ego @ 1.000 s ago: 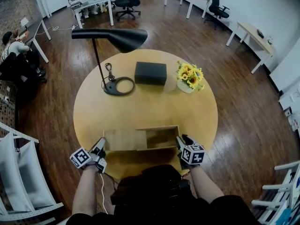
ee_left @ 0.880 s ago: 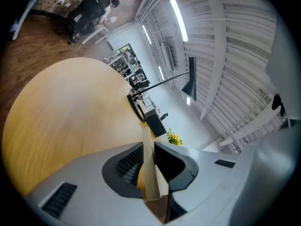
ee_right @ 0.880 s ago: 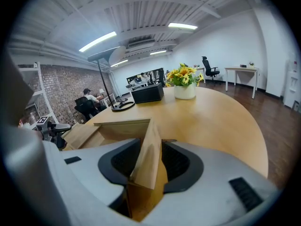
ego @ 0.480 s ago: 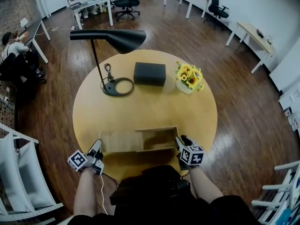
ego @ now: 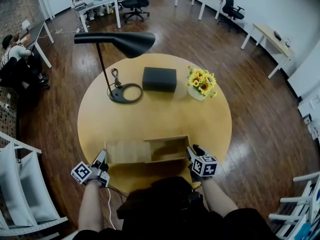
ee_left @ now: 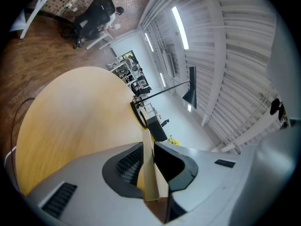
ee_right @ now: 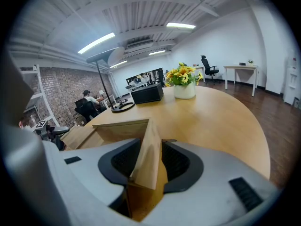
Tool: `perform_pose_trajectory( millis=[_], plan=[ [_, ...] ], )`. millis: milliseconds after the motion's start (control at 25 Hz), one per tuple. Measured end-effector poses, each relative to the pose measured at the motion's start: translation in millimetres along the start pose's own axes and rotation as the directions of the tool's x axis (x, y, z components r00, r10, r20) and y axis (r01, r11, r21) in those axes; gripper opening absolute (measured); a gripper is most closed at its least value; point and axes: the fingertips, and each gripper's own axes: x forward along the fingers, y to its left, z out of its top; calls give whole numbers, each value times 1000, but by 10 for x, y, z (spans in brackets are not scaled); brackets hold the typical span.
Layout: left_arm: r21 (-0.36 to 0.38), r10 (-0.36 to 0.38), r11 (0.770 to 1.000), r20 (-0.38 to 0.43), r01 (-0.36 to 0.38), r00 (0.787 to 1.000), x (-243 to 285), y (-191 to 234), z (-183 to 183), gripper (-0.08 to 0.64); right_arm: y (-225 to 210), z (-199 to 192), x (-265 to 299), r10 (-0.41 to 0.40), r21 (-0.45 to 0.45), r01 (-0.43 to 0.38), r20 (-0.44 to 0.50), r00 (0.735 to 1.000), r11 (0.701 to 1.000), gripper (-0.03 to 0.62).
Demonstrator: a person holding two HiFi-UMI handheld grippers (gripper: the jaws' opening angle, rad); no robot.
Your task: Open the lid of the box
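No legible text, labels, brands, numbers or signs

left gripper low at 7 o'clock, jaws nearly together, clamped on the thin lid edge. right gripper at 5 o'clock, jaws clamped on the box end wall. both bare forearms reach forward.

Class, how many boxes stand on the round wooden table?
2. A black rectangular box sits at the far side; a light wooden box, partly open, lies at the near edge. None seems hidden.
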Motion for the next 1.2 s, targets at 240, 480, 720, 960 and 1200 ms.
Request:
perform_pose_trajectory(
  millis=[240,480,720,960,1200],
  plan=[
    [55,184,981,23,-185,983,-218,248,39,68,15,12,-21,1,-3,-1,-6,1000,1000,147],
    [39,104,994,18,-104,994,-132,192,29,152,24,-23,10,0,-11,0,-17,1000,1000,147],
    [24,176,984,19,-176,984,-200,349,-15,233,63,12,-13,15,-13,-15,-4,1000,1000,147],
    [43,169,984,105,-174,980,-310,284,200,283,69,92,-78,30,1,-30,31,999,1000,147],
    [134,112,982,173,-136,979,-478,-164,392,330,-11,544,-481,49,61,-63,213,976,996,147]
  ],
)
